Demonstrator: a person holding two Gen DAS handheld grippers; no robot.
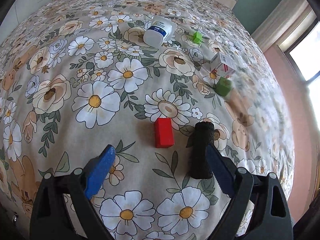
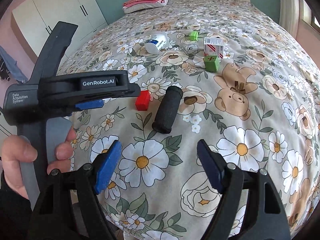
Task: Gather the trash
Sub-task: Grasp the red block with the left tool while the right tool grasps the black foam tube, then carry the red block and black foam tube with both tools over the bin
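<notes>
Several items lie on the floral bedspread (image 1: 60, 120). A red block (image 1: 164, 133) and a black foam cylinder (image 1: 201, 150) lie just ahead of my left gripper (image 1: 160, 154), which is open; the cylinder rests against its right finger. Farther off are a white bottle on its side (image 1: 157, 33), a small green toy (image 1: 198, 37), a white-and-red carton (image 1: 222, 65) and a green cube (image 1: 224, 87). My right gripper (image 2: 159, 150) is open and empty, short of the cylinder (image 2: 167, 112). The left gripper's body (image 2: 88, 88) shows in the right wrist view beside the red block (image 2: 142, 100).
A pillow with red folded cloth (image 2: 147, 1) lies at the headboard. White wardrobes (image 2: 60, 14) stand left of the bed. A window (image 1: 308, 60) is at the right. The bed's near edge (image 2: 112, 210) runs below my right gripper.
</notes>
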